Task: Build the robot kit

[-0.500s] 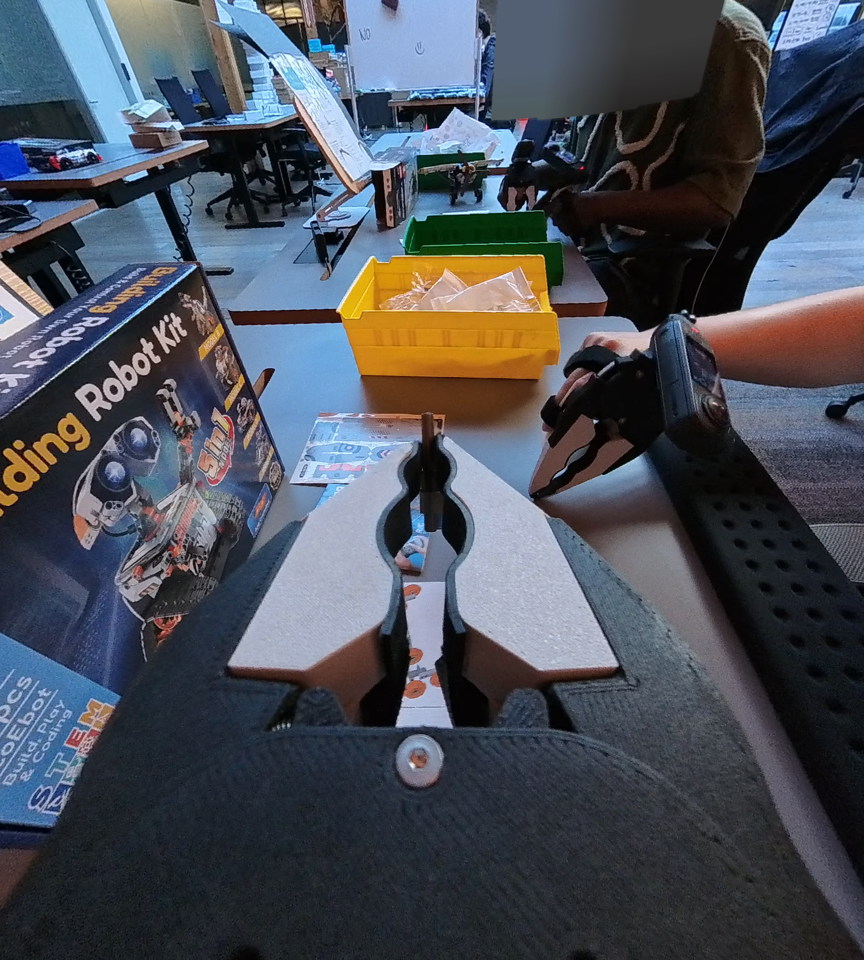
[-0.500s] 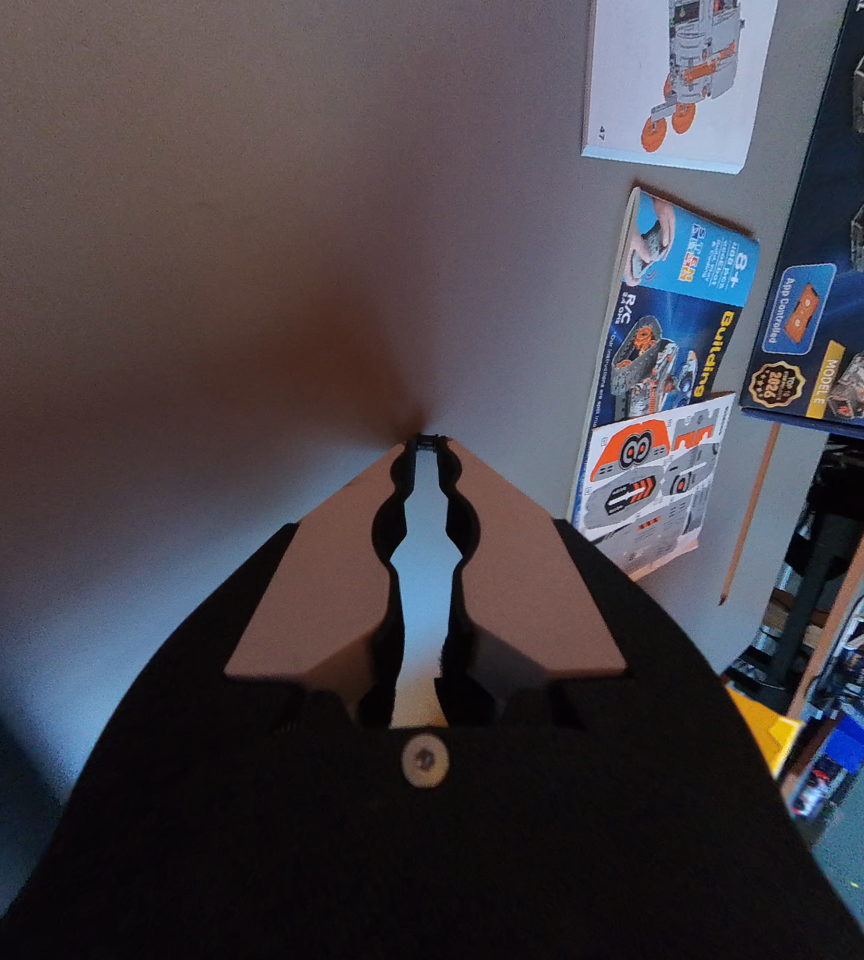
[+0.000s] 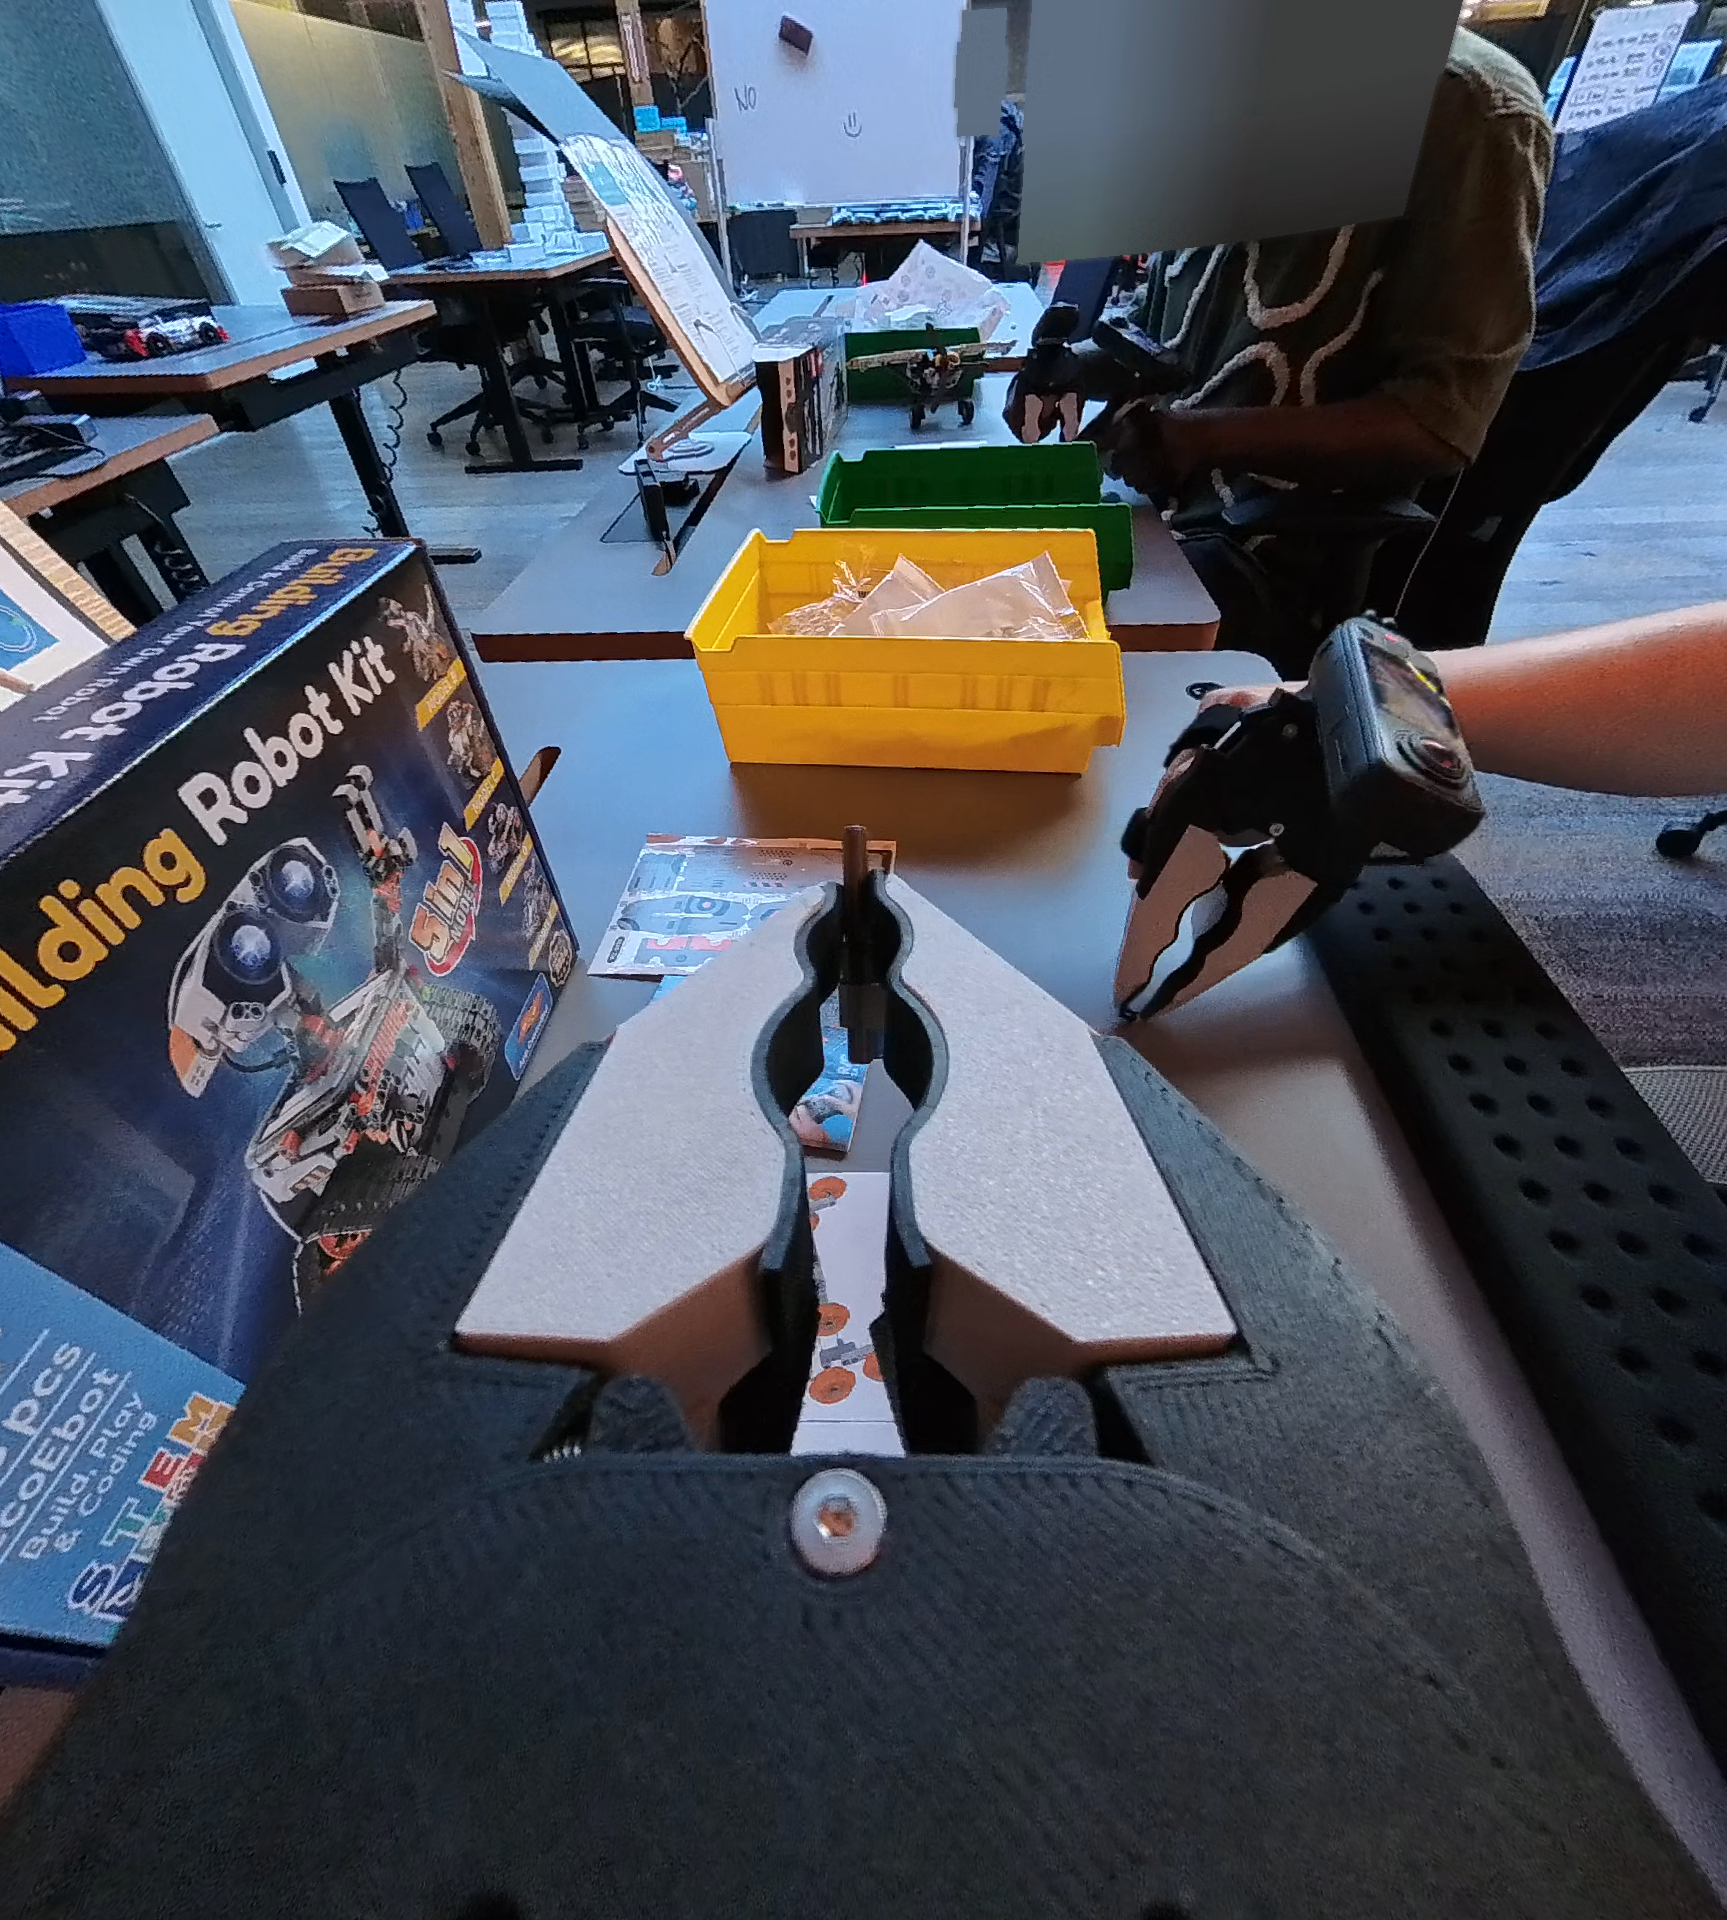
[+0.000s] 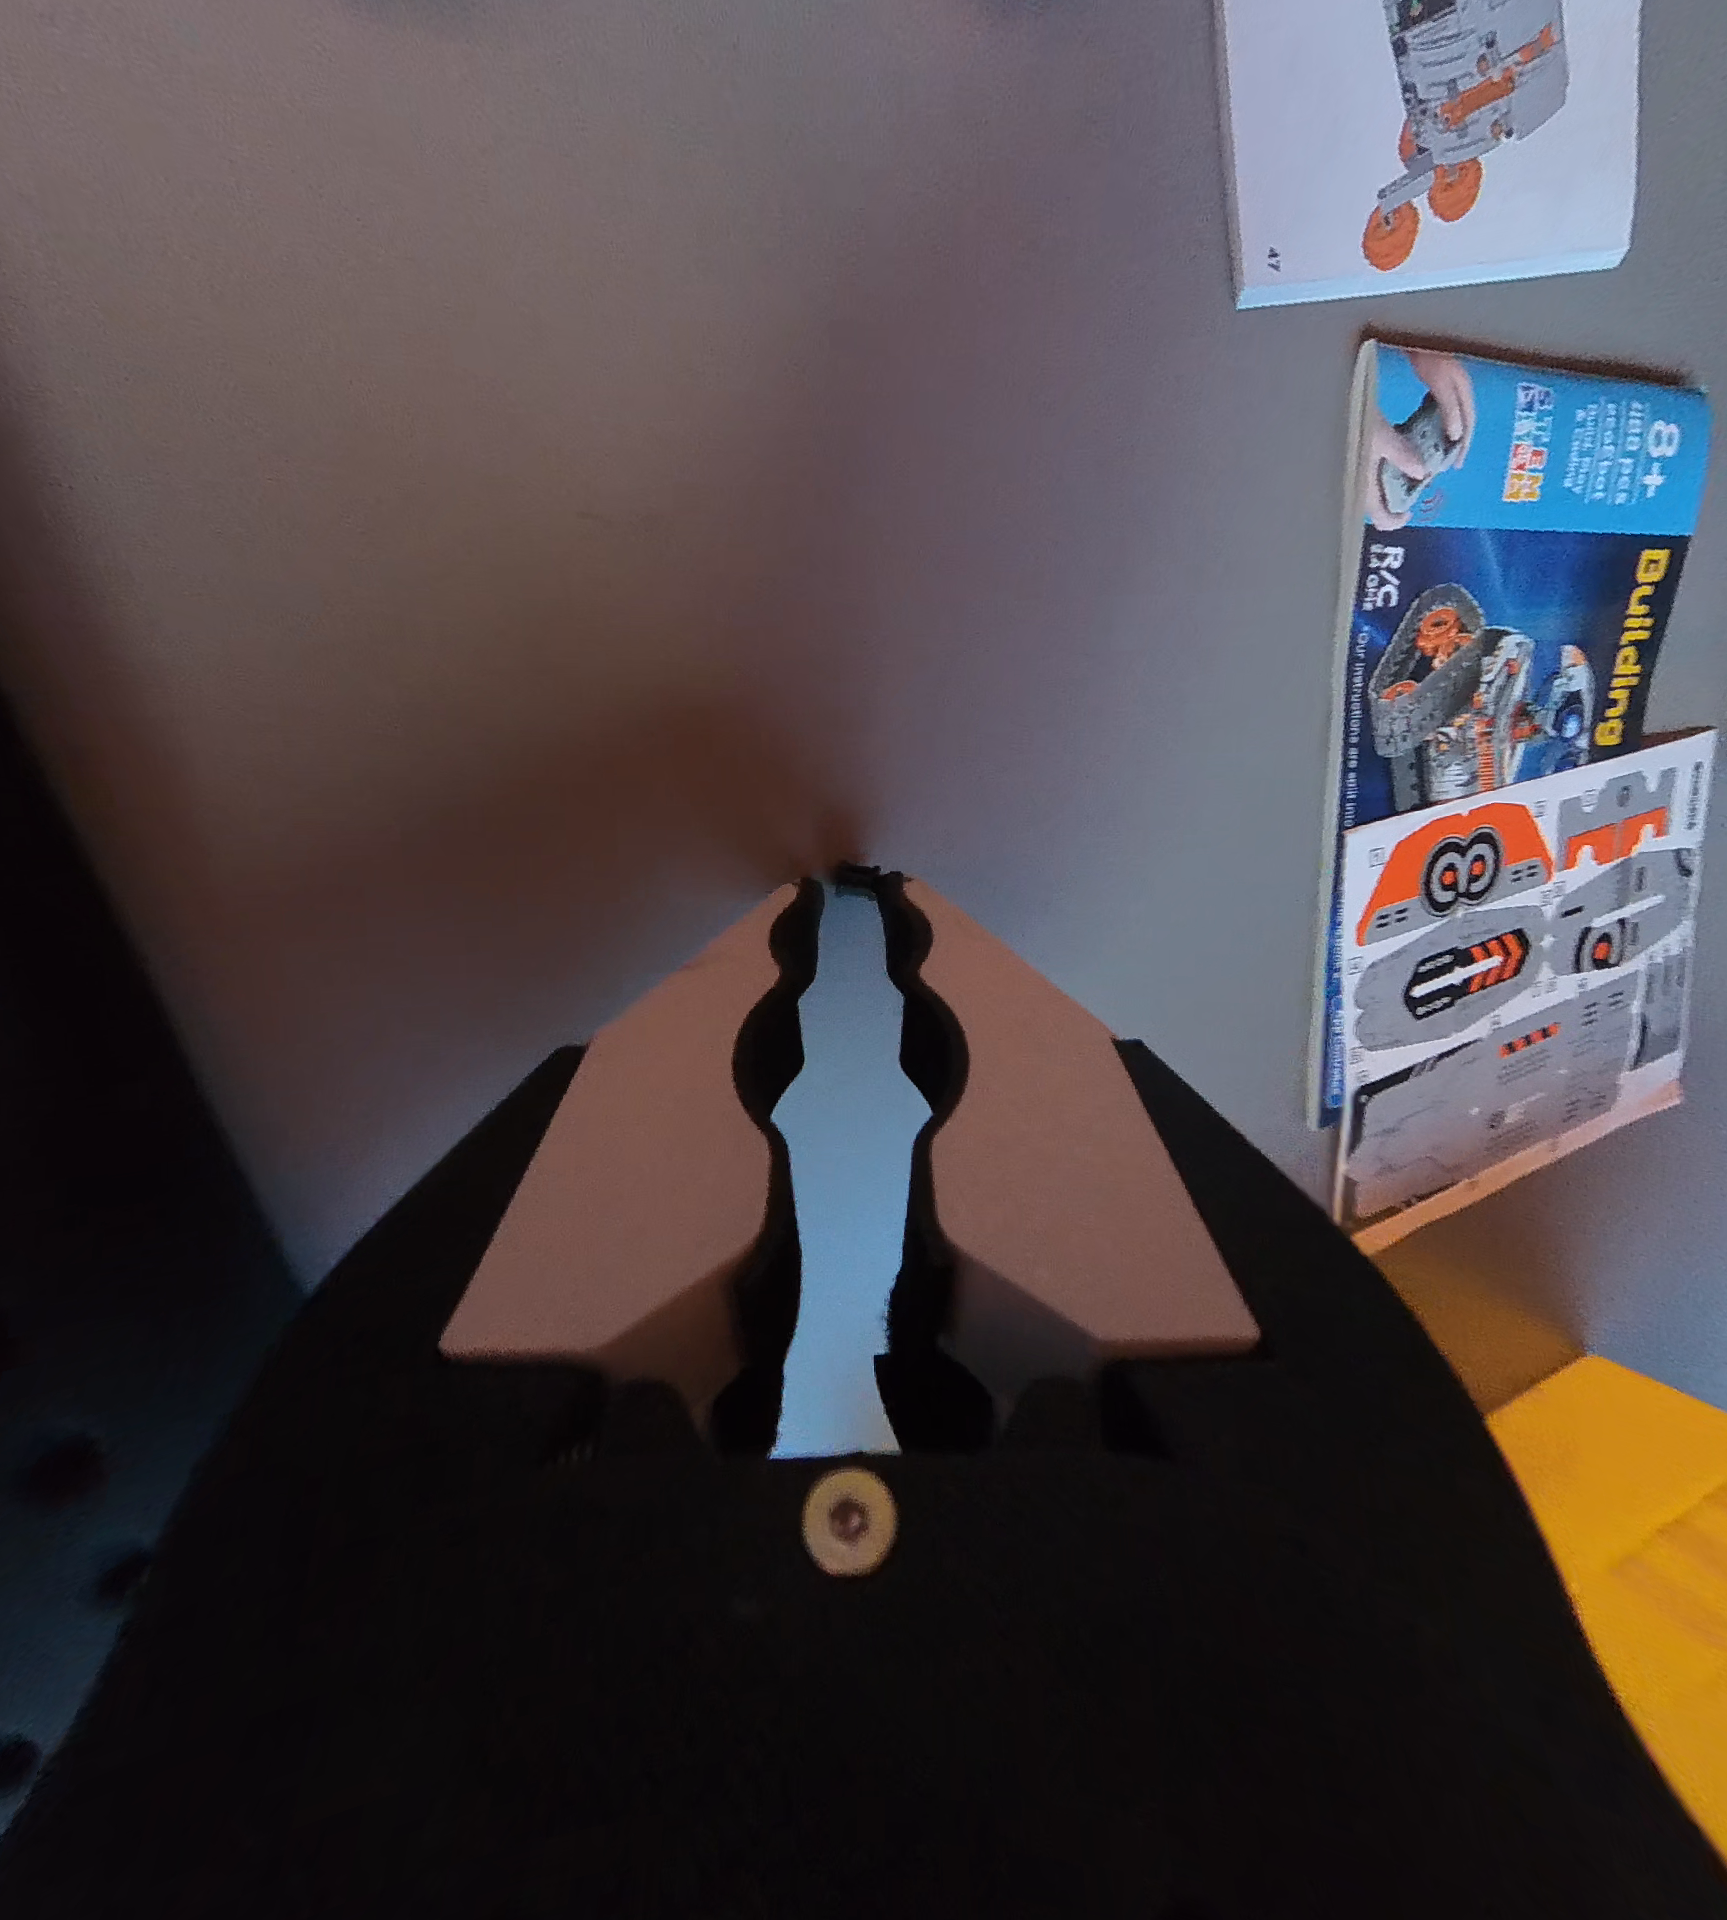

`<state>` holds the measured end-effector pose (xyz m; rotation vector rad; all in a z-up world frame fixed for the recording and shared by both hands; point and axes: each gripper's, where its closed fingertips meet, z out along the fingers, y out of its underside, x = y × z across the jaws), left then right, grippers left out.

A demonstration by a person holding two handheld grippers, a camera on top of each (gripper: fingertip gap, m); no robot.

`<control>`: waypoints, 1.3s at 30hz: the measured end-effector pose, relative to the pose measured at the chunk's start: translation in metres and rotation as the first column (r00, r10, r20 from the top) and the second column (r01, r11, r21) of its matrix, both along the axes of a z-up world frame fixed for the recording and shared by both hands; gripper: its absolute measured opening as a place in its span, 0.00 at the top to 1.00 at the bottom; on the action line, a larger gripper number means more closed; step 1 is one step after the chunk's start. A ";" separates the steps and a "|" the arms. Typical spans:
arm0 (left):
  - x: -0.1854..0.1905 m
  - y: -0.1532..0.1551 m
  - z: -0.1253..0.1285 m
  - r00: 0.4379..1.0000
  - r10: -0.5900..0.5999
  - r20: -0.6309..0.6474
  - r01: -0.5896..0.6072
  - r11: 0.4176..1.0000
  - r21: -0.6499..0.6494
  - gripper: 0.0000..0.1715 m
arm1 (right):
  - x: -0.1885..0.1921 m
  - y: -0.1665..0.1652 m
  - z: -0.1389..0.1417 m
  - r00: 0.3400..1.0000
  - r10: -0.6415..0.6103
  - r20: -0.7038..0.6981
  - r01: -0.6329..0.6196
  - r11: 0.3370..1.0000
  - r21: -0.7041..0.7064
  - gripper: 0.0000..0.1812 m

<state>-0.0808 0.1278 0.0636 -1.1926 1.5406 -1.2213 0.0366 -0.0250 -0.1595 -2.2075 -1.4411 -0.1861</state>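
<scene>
I see large white and yellow lettering, plus smaller print and badges, on the dark blue robot kit box (image 3: 215,935) standing at the left of the table (image 3: 1202,1091). More print runs over the blue booklet (image 4: 1524,623), on the sticker sheet (image 4: 1524,987) lying over its lower end, and as a small page number in a corner of the white instruction page (image 4: 1430,145). Farther off, the whiteboard (image 3: 828,104) carries a few handwritten marks, and the tilted board (image 3: 672,270) bears print too small for me to read
</scene>
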 end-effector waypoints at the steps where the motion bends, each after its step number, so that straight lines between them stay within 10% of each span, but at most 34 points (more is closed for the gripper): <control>1: 0.000 -0.001 0.000 1.000 -0.004 -0.001 0.004 1.000 -0.001 1.00 | -0.001 -0.002 0.000 1.000 -0.006 -0.019 0.005 1.000 -0.014 0.94; 21: 0.003 -0.005 -0.003 1.000 -0.019 -0.017 0.019 1.000 0.008 0.99 | -0.012 -0.021 0.011 0.956 -0.010 -0.294 -0.032 0.990 -0.139 0.93; 29: 0.005 -0.007 -0.006 0.999 -0.023 -0.028 0.024 1.000 0.015 0.99 | -0.010 -0.013 0.008 0.956 0.245 -0.163 -0.258 0.964 -0.061 0.91; 39: 0.008 -0.007 -0.010 0.999 -0.028 -0.046 0.029 0.999 0.016 0.99 | -0.028 -0.005 0.000 0.951 0.230 -0.204 -0.252 0.964 -0.086 0.92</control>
